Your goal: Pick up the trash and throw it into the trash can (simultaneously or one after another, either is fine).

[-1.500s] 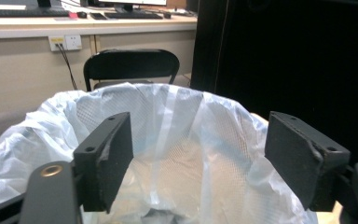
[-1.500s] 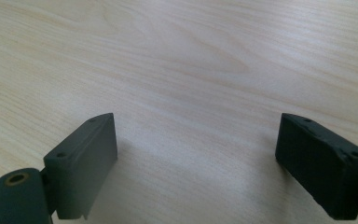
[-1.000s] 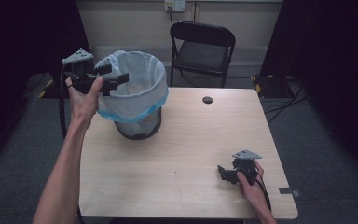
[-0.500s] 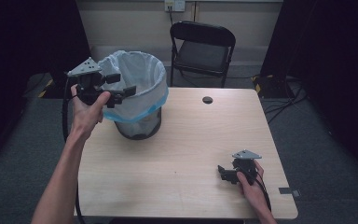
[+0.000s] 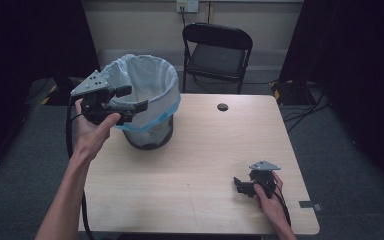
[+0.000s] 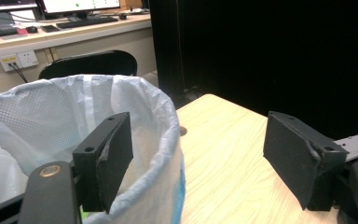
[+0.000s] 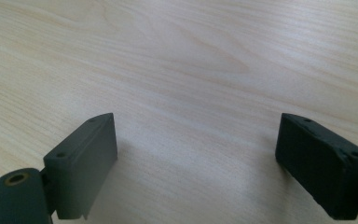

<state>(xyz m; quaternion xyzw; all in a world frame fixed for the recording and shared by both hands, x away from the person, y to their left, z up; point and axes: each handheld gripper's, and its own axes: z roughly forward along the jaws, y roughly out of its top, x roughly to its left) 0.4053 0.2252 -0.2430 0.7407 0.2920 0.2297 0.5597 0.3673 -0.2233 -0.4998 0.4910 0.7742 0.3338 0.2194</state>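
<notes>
One lined bin (image 5: 147,107) on table (image 5: 200,160), two tools, left tool (image 5: 132,99) closing, empty, right tool (image 5: 240,185) open, empty

bin (image 5: 147,107) on the table (image 5: 200,150), back-left part | chair (image 5: 219,50) behind the table's far edge | my left gripper (image 5: 130,100) at the bin's left rim, one jaw over the bin mouth | my right gripper (image 5: 239,184) near the front-right corner, well apart from the bin

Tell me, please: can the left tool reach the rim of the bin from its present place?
Probably yes. The left tool hangs open at the rim of the bin, its jaws have just been closing a little with nothing held, and nothing stands between them.
</notes>
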